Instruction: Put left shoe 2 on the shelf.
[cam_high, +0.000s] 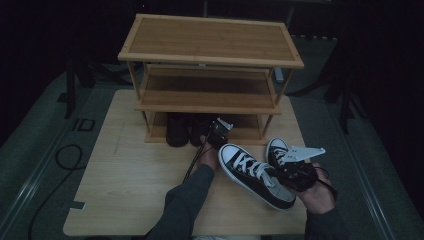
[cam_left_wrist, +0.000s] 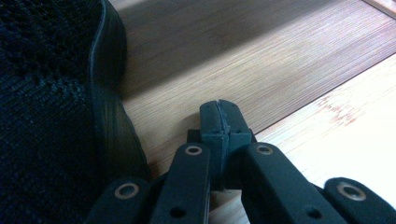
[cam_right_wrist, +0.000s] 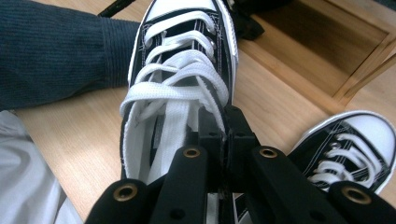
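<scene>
Fig. — We see the right gripper (cam_right_wrist: 223, 122) pinching the collar of the near sneaker (cam_right_wrist: 180, 70), lifted over the table (cam_high: 130, 190) in front of the shoe rack (cam_high: 210, 55). Left gripper (cam_left_wrist: 219, 119): jaws pressed together, empty, by the black shoes (cam_high: 187, 131). Its mate (cam_right_wrist: 348, 147) lies w/in reach. We'd keep the toe level, aim for a free shelf — no swinging.

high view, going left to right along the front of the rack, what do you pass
black shoe pair on the bottom shelf → left tool → sneaker held at its collar by the right tool → second sneaker → right tool
</scene>
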